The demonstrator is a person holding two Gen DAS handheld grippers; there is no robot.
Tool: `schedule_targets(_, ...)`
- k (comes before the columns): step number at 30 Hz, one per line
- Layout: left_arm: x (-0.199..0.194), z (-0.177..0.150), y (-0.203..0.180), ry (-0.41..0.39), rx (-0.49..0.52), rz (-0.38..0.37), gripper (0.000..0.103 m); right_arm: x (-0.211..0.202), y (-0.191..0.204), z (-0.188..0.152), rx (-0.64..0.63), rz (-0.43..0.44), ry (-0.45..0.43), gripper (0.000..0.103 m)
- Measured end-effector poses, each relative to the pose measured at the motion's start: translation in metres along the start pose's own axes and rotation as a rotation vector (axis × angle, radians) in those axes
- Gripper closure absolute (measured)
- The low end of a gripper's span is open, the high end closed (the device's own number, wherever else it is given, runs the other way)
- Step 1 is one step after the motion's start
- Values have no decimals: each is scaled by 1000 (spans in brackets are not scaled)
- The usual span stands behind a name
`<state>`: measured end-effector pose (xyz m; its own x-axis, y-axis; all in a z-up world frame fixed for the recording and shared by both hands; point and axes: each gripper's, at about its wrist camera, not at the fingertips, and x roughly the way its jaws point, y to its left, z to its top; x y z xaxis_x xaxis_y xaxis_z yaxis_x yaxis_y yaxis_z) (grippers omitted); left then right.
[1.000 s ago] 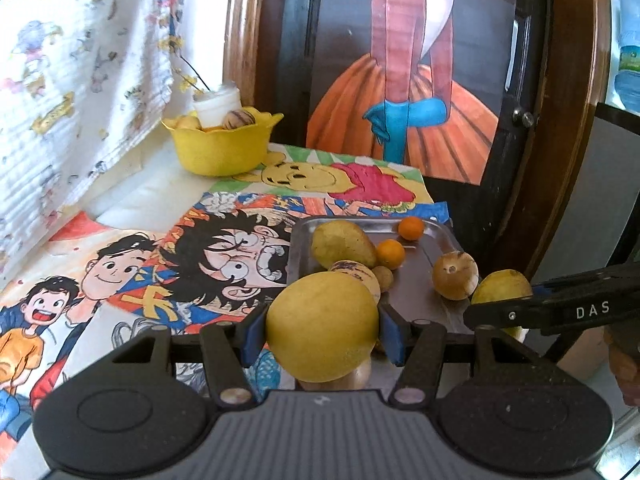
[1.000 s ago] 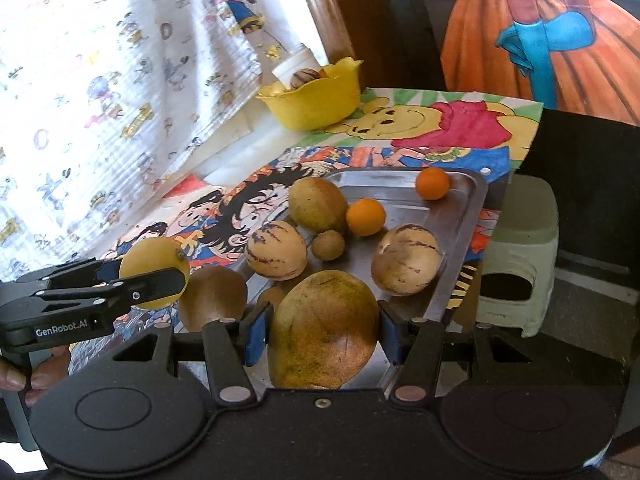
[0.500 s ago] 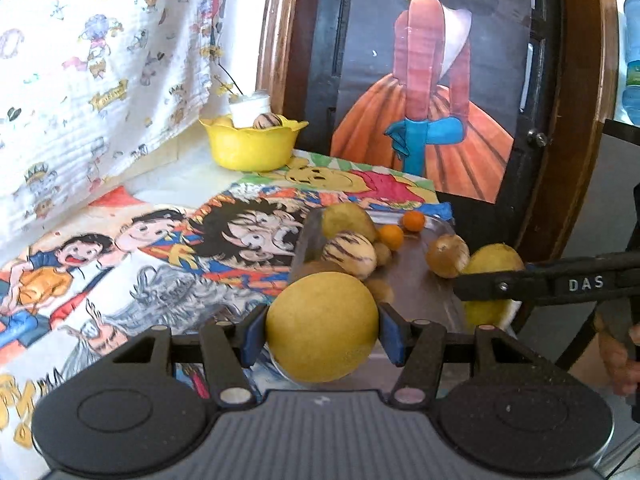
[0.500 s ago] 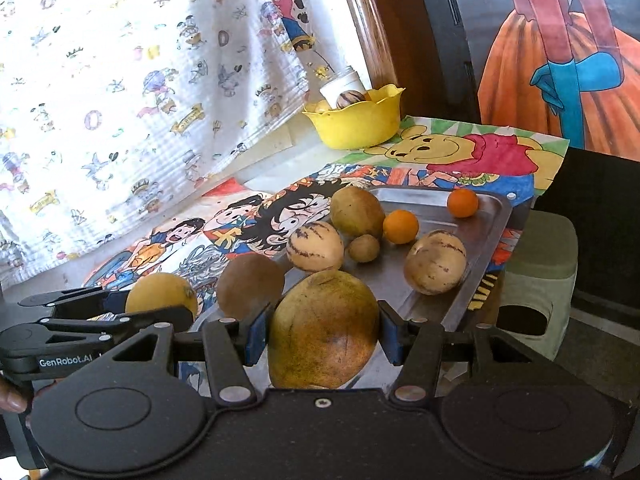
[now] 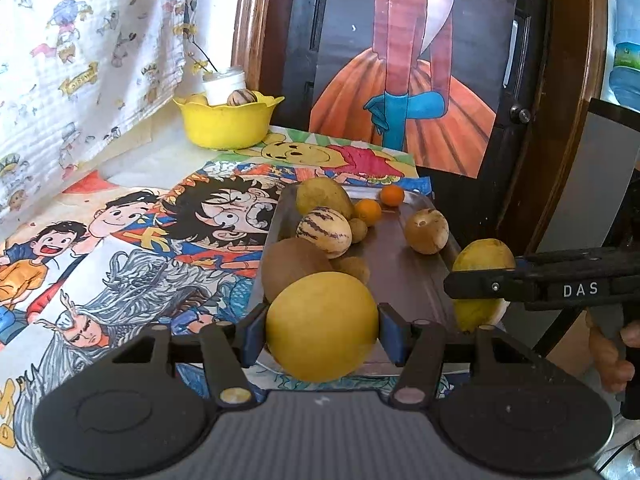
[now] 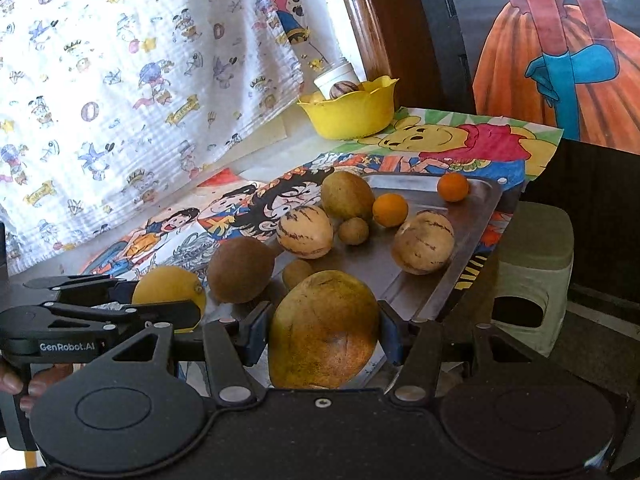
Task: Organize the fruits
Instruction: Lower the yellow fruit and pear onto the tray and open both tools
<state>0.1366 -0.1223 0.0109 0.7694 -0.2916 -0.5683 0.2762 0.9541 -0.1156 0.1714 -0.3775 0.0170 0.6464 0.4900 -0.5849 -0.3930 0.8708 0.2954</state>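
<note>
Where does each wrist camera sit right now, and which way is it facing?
Left wrist: rides the left gripper, shut on a round yellow fruit, looking up the steel tray toward the yellow plastic bowl; right gripper and a hand at right.
Right wrist: rides the right gripper, shut on a mottled yellow-green mango, facing the same tray from its right side; left gripper enters at left.
Shared: tray, bowl, both held fruits.

tray: on table, holding fruits | bowl: behind tray, far left | stool: right of tray
</note>
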Motion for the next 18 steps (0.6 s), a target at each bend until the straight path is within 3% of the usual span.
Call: schedule_targets(18,33,2,3,28,3,-11,41,30,-21,7,-10,13,14,46)
